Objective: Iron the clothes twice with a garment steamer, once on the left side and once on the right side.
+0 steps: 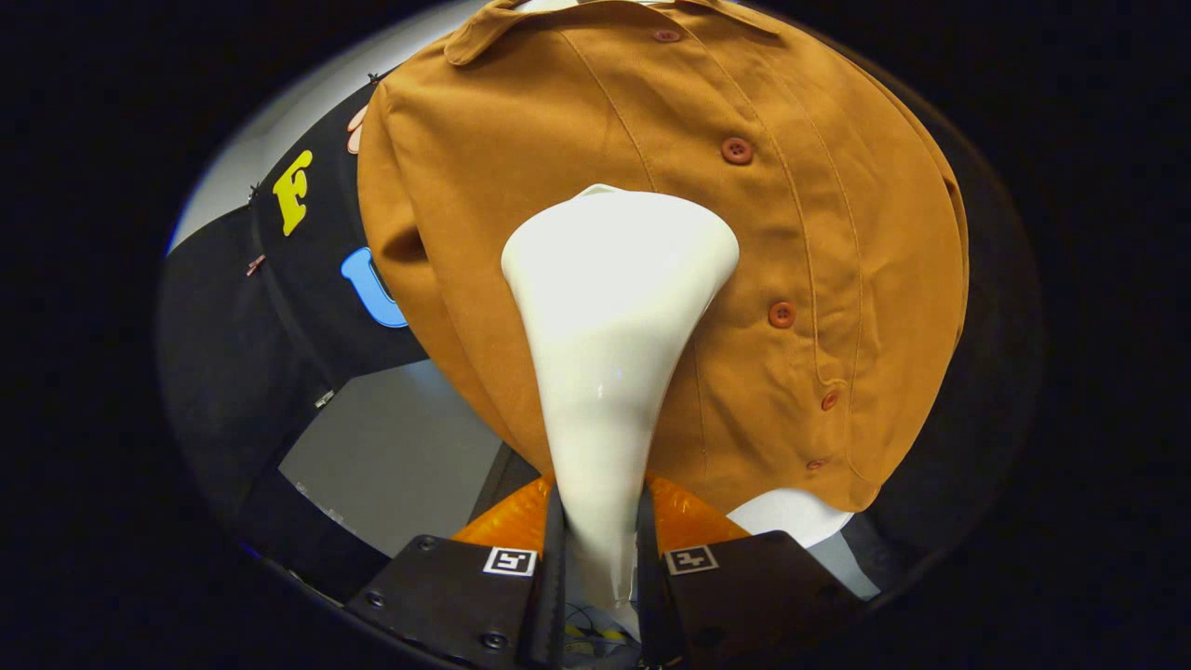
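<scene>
Item: garment steamer (609, 354), white, funnel-shaped; we found its narrow handle pinched between both fingers of the gripper (600, 568), its wide head pressed against the shirt (837, 307) just ahead. Shirt: brown, hanging, buttoned; we counted 5 buttons (737, 150) beside the head, toward the placket.

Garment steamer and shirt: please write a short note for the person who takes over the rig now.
Hand-held gripper: shut on the garment steamer, both fingers pressing its narrow neck.
The steamer's wide head is against the brown button-up shirt, on the panel beside the button placket, about mid-chest.
Done: steamer picked up and brought to the shirt.
Left: how many passes are finished cannot be told; make sure each side gets one.
</scene>
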Tool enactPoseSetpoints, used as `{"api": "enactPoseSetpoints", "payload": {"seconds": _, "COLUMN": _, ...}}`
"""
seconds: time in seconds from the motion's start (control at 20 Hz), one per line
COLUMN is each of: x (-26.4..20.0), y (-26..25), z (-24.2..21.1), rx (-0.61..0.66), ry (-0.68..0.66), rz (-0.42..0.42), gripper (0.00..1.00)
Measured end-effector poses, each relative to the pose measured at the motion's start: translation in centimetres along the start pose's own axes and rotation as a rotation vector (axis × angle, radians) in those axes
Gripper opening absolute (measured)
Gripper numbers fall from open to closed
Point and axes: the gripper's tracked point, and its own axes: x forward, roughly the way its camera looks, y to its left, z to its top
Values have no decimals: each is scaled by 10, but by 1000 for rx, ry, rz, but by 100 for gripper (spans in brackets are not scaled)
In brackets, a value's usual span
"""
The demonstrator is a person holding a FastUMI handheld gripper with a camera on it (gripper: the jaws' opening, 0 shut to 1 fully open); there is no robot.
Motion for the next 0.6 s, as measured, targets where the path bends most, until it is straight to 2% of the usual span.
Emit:
{"api": "enactPoseSetpoints", "payload": {"seconds": 0.4, "x": 6, "y": -13, "z": -50, "rx": 52, "ry": 101, "rz": -20, "gripper": 35}}
{"api": "enactPoseSetpoints", "payload": {"seconds": 0.6, "x": -20, "y": -3, "z": -45, "rx": 60, "ry": 58, "rz": 23, "gripper": 35}}
